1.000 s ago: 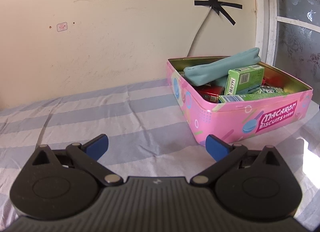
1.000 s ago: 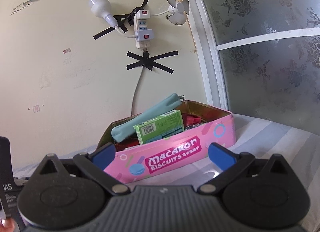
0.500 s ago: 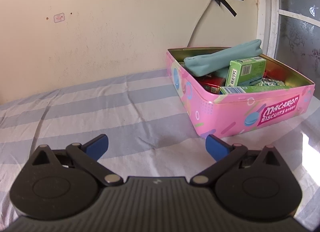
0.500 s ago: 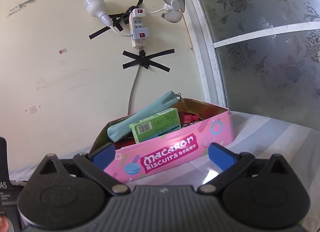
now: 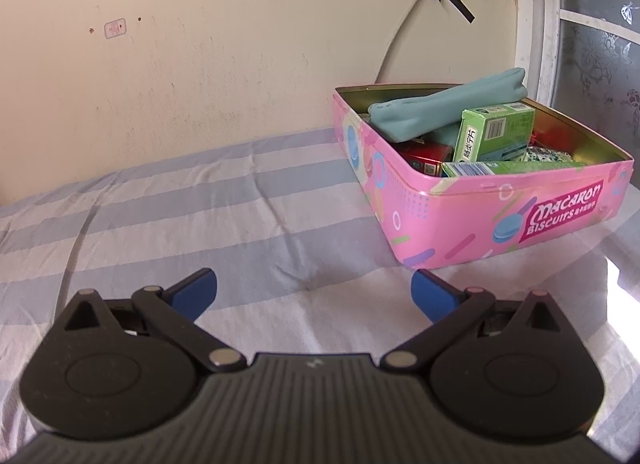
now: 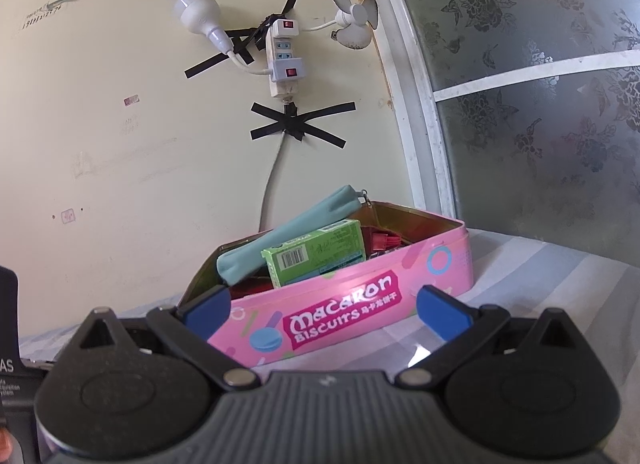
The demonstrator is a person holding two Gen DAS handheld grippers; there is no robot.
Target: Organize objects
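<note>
A pink "Macaron Biscuits" tin (image 5: 500, 216) stands open on the striped bedsheet, right of centre in the left wrist view. It holds a teal pencil pouch (image 5: 440, 108), a green box (image 5: 496, 130), a red box (image 5: 424, 154) and other small packs. My left gripper (image 5: 314, 294) is open and empty, low over the sheet, left of and nearer than the tin. In the right wrist view the tin (image 6: 400, 276) is straight ahead with the pouch (image 6: 288, 234) and green box (image 6: 316, 256) sticking above its rim. My right gripper (image 6: 324, 306) is open and empty just before the tin's front wall.
The blue-and-white striped sheet (image 5: 180, 204) spreads left of the tin. A cream wall is behind, with a power strip (image 6: 282, 56), bulb, small fan and taped cable. A frosted window (image 6: 540, 124) is at the right. The left gripper's body (image 6: 8, 344) shows at the right view's left edge.
Both grippers have tilted down and shifted slightly; the tin sits a little lower-left in the right view and farther right in the left view. Both stay open and empty.
</note>
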